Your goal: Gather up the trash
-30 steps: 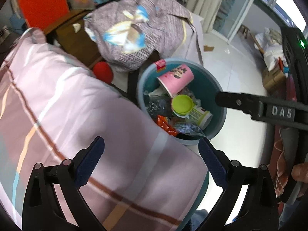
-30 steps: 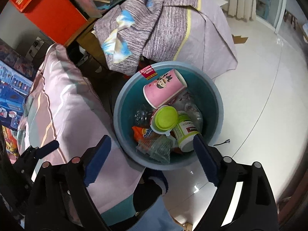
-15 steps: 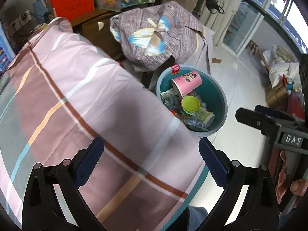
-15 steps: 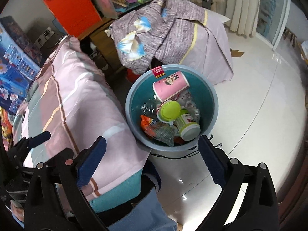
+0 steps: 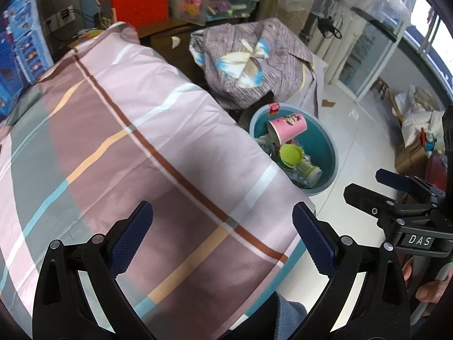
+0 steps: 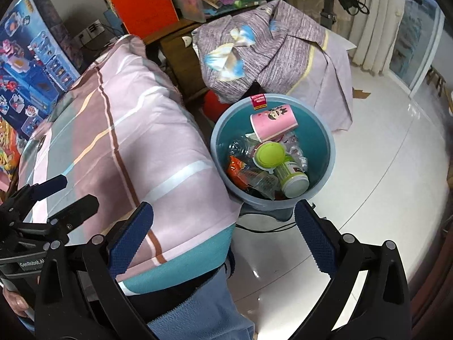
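White floor holds a teal bin (image 6: 329, 153) of trash; both claws (image 5: 223, 238) (image 6: 223, 238) gape wide, empty.

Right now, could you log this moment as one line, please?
left gripper: open, empty | right gripper: open, empty | bin: holds trash

You've lifted and drawn both grippers back from the bin (image 6: 271, 153), which now looks smaller and farther off. Your right gripper (image 6: 223, 238) has spread slightly wider, empty. The bin's contents seem undisturbed.
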Demonstrator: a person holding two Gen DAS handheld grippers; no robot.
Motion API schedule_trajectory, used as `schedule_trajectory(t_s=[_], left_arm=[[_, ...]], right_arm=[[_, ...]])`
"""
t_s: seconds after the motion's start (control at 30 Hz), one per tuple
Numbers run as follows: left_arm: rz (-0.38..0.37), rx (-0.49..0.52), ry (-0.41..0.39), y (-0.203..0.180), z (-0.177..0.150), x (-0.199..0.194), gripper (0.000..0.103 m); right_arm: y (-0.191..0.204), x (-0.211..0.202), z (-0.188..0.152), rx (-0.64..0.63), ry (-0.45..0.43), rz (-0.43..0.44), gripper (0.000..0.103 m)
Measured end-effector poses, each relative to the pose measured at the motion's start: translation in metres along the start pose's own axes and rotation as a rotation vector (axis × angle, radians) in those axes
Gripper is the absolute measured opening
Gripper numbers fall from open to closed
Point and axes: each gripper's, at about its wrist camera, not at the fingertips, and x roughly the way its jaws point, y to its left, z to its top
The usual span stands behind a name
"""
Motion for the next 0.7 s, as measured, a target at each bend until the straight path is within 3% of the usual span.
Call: schedule_trajectory(t_s=[0.3, 0.7], left_arm=[[0.022, -0.041, -0.054, 0.011, -0.013, -0.028, 0.099], [0.035, -0.061, -0.069, 0.013, -0.018, -0.034, 0.099]], right_arm=[[0.013, -0.013, -0.011, -0.03, -0.02, 0.007, 0.096], [0.016, -0.016, -0.015, -0.034, -0.023, 0.011, 0.096]])
